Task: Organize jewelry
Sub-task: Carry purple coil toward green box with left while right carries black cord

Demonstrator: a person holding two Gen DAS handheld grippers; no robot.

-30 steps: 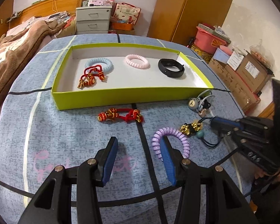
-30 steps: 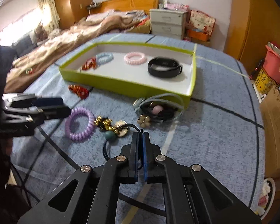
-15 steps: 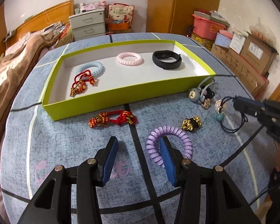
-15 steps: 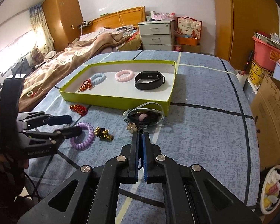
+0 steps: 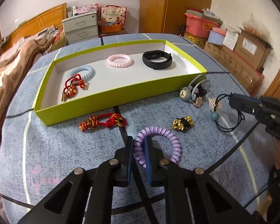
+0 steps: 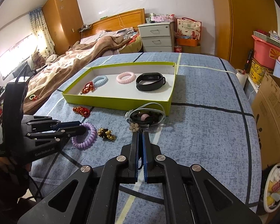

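Note:
My left gripper [image 5: 139,140] is shut on the near left side of a purple coil bracelet [image 5: 169,138] lying on the blue cloth; it also shows in the right wrist view [image 6: 85,136]. My right gripper [image 6: 140,136] is shut on a black cord necklace with beads [image 5: 215,112], held just above the table. A lime-green tray [image 5: 110,100] holds a blue coil, a red knotted bracelet, a pink coil [image 5: 120,60] and a black band [image 5: 156,59]. A red knotted bracelet [image 5: 102,123] and a gold charm piece [image 5: 182,124] lie loose in front of the tray.
A bear-charm hair tie bundle [image 5: 194,91] sits at the tray's right front corner. A bed with a brown blanket [image 6: 80,59] lies left. Cardboard boxes [image 5: 242,48] stand right of the table, drawers [image 6: 156,35] behind it.
My left gripper has closed onto the purple coil bracelet. My right gripper has lifted the corded necklace and pulled it right, away from the gold charm piece.

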